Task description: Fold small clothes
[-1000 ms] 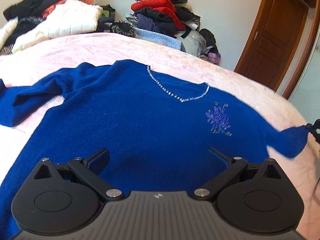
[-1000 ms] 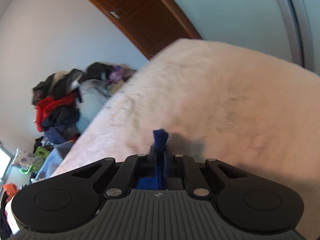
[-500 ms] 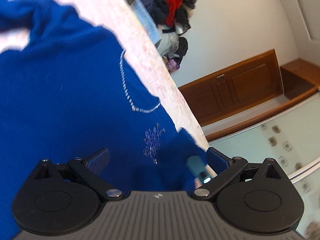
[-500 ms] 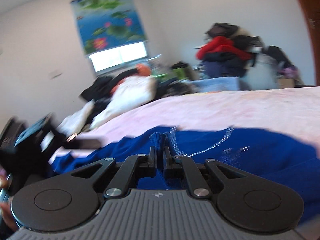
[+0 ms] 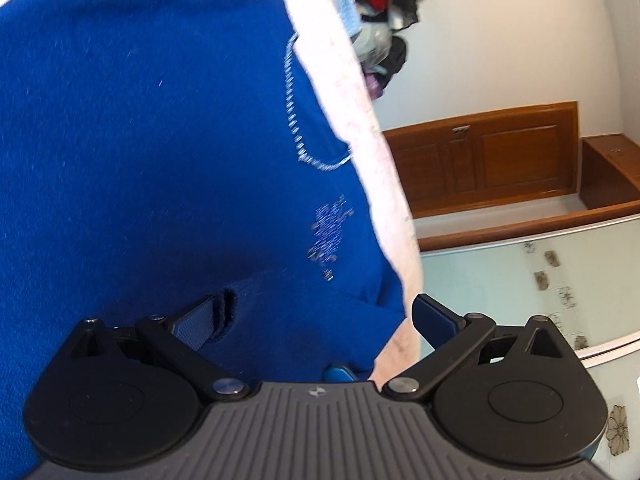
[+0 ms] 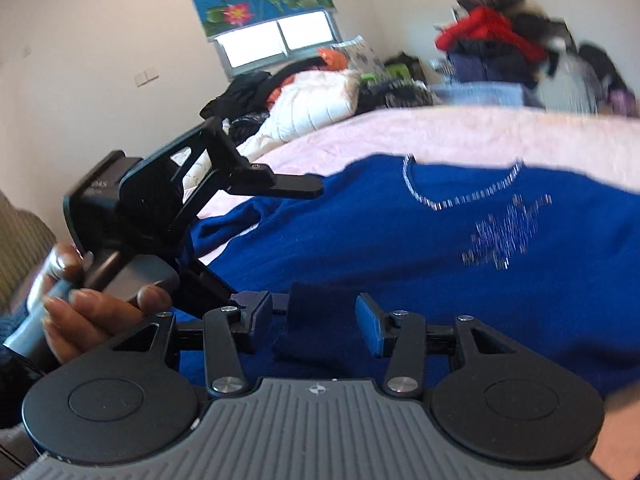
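Observation:
A blue sweater [image 5: 160,140] with a beaded neckline and sparkly chest motif lies face up on the pink bed; it also fills the right wrist view [image 6: 400,240]. One sleeve is folded onto the body, its cuff [image 6: 316,320] lying loose between the right gripper's fingers. My right gripper [image 6: 316,320] is open, just above the sweater. My left gripper [image 5: 316,320] is open, low over the sweater near the folded sleeve cuff [image 5: 228,312]. From the right wrist view the left gripper [image 6: 280,188] shows held in a hand at the left.
The pink bedspread [image 6: 400,132] runs to an edge at the right in the left wrist view [image 5: 396,208]. Piles of clothes [image 6: 500,52] and a white quilt [image 6: 312,108] sit at the far side. A wooden door [image 5: 500,156] stands beyond the bed.
My right gripper carried the sleeve across onto the sweater's body and opened, letting the cuff go. My left gripper tilted and moved toward the bed's right edge, staying open.

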Demonstrator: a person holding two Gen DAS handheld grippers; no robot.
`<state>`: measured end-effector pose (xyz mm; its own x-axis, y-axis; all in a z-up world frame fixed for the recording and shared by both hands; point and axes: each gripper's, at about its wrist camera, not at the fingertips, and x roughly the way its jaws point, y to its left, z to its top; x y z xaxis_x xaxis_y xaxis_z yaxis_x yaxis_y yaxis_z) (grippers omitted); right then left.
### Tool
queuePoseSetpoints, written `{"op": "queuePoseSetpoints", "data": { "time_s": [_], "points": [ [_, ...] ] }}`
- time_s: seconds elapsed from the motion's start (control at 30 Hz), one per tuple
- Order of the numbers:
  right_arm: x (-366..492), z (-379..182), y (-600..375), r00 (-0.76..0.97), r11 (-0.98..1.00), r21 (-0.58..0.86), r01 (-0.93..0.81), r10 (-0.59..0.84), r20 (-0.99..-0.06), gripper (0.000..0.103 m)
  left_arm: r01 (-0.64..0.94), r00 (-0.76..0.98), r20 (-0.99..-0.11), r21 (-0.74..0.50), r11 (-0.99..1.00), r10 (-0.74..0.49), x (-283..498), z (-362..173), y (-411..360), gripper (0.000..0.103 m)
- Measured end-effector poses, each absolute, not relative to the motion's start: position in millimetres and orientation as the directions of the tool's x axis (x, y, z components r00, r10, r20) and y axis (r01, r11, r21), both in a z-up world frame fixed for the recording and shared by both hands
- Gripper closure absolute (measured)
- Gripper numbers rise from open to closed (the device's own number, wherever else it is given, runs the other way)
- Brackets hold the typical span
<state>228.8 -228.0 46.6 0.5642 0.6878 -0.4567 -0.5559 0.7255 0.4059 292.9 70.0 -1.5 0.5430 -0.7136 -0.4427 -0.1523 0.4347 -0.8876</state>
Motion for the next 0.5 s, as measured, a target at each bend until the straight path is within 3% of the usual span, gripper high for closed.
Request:
{"op": "queuePoseSetpoints", "data": {
  "time_s": [0.2, 0.43, 0.47, 0.5],
  "points": [
    [222, 47, -258, 0.571, 0.715, 0.509, -0.48, 0.695, -0.438, 0.039, -0.138, 0.51, -0.529, -0.828, 0.543, -0.678, 295, -1, 64, 0.0],
    [230, 41, -260, 0.576, 0.715, 0.526, -0.46, 0.691, -0.436, 0.036, -0.042, 0.494, -0.588, -0.752, 0.658, -0.64, 303, 9, 42, 0.003],
    [230, 42, -260, 0.577, 0.714, 0.529, -0.459, 0.692, -0.434, 0.036, -0.03, 0.494, -0.594, -0.742, 0.67, -0.635, 302, 9, 40, 0.01],
    [230, 42, -261, 0.577, 0.712, 0.534, -0.456, 0.693, -0.432, 0.036, -0.019, 0.495, -0.6, -0.731, 0.682, -0.629, 302, 9, 40, 0.035]
  ]
}}
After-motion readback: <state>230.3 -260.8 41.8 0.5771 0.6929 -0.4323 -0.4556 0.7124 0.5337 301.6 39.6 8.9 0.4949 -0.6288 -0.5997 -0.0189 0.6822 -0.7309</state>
